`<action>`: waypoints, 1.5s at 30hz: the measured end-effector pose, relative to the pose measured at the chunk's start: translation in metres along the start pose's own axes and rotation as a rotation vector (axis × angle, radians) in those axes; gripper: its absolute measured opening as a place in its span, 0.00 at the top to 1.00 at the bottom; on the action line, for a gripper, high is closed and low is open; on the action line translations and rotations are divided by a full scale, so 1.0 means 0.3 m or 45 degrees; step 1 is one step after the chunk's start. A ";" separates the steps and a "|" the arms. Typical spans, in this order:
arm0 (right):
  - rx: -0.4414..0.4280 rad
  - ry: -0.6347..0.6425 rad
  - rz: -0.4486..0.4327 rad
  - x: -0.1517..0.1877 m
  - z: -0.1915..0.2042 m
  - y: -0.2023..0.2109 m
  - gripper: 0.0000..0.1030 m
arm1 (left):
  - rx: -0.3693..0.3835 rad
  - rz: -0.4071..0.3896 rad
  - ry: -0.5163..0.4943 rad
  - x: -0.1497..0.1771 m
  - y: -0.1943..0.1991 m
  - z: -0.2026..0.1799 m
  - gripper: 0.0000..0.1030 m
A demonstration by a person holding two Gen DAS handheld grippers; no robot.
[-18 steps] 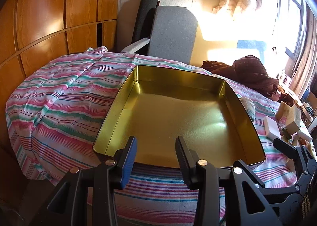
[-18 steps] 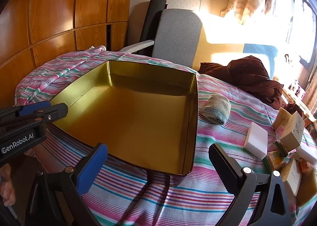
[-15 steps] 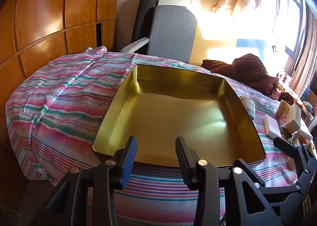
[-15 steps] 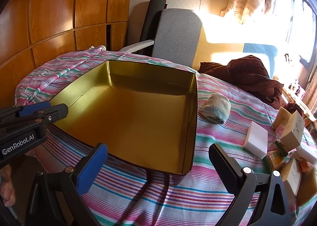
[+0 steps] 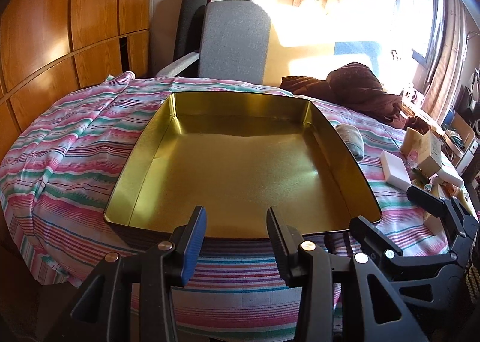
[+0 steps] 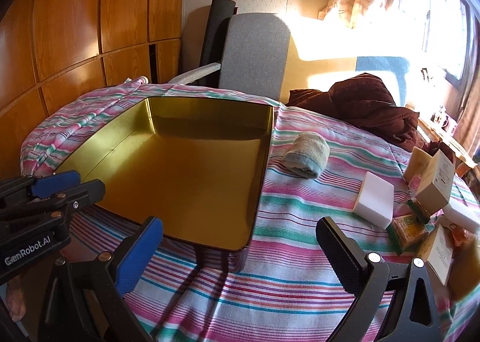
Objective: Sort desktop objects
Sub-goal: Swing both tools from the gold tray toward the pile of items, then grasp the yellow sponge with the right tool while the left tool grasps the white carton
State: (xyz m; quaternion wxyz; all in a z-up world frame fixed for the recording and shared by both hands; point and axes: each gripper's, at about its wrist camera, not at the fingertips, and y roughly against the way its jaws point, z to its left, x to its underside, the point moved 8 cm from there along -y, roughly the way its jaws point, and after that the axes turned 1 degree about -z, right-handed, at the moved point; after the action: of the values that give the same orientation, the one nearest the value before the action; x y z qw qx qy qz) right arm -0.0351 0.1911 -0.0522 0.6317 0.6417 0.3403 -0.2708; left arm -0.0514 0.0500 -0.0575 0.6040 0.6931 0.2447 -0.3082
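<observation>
- Left gripper (image 5: 236, 231): blue-padded and black ribbed fingers spread apart with nothing between them, poised just outside the near rim of the shallow gold-lined rectangular metal tin (image 5: 141, 150).
- Right gripper (image 6: 240, 247): fingers spread wide and holding nothing, above the pink, green and white striped cloth (image 6: 288, 279) off the tin's near right corner.
- The tin's interior is bare; its four upright walls form a continuous raised edge.
- Rolled grey-green sock (image 6: 306, 154): on the cloth just right of the tin's right wall, apart from it.
- White rectangular foam block (image 6: 375, 199): further right of the tin, with open cloth between.
- Beige cardboard boxes (image 6: 435, 183) and small packets (image 6: 409, 228): crowded at the cloth's right margin, well apart from the tin.
- Left of the tin, the cloth lies uncovered to its draped edge.
</observation>
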 end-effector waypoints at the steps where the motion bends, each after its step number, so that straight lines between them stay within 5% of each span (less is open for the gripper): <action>1: -0.009 -0.015 -0.001 0.004 -0.018 0.004 0.00 | 0.007 -0.003 -0.019 0.005 0.004 -0.014 0.59; 6: -0.060 -0.066 -0.003 0.038 -0.102 0.023 0.00 | 0.053 0.007 -0.108 0.023 0.003 -0.095 0.53; 11: -0.079 -0.118 -0.050 0.094 -0.227 0.085 0.00 | 0.262 0.044 -0.198 0.055 0.015 -0.243 0.51; 15: -0.001 -0.213 -0.064 0.157 -0.391 0.136 0.00 | 0.441 0.075 -0.268 0.084 0.032 -0.365 0.46; 28: 0.235 -0.635 -0.116 0.321 -0.908 0.280 0.00 | 0.731 0.087 -0.621 0.121 0.017 -0.846 0.45; 36: 0.294 -0.785 -0.160 0.375 -1.063 0.321 0.00 | 0.836 0.149 -0.771 0.175 -0.035 -1.101 0.45; 45: 0.327 -0.879 -0.193 0.418 -1.163 0.338 0.00 | 0.837 0.174 -0.854 0.204 -0.124 -1.253 0.45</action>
State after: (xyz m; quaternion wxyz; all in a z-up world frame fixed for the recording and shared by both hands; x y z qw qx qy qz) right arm 0.0931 0.5531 -0.0669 0.6018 0.5597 0.1172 -0.5576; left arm 0.0139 0.4249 -0.0969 0.4171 0.7243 -0.1206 -0.5356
